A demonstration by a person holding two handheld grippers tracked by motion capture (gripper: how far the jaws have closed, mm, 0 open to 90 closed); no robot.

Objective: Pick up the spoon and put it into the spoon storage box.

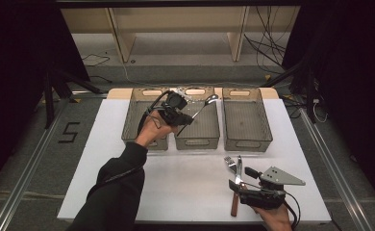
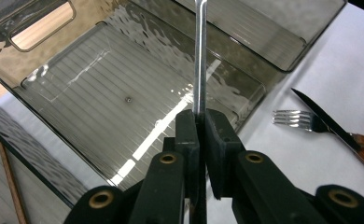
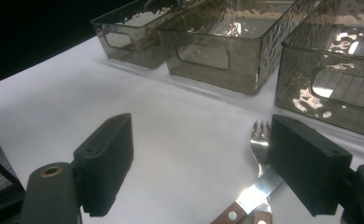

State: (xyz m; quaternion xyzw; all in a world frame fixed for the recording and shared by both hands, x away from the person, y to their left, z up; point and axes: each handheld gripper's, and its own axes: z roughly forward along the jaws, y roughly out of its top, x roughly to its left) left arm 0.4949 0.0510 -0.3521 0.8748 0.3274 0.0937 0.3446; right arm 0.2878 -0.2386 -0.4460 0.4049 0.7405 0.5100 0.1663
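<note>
left claw (image 1: 188, 118) clamped on the handle of a spoon (image 1: 201, 109), holding it over the middle bin (image 1: 197, 137) of three smoky plastic bins at the far side of the white surface (image 1: 176, 178). sorting looks under way: spoon not yet released; fork (image 1: 230, 163) and wooden-handled knife (image 1: 237, 185) lie on the surface by the right claw (image 1: 241, 180), whose jaws stand wide with nothing between the pads. right bin (image 1: 247, 137) looks empty.

left gripper view: bare ribbed floor of the middle bin under the spoon shaft (image 2: 199, 56), and a thin brown stick in the neighbouring bin. right gripper view: fork tines (image 3: 260, 128) just beside the right-hand pad.
</note>
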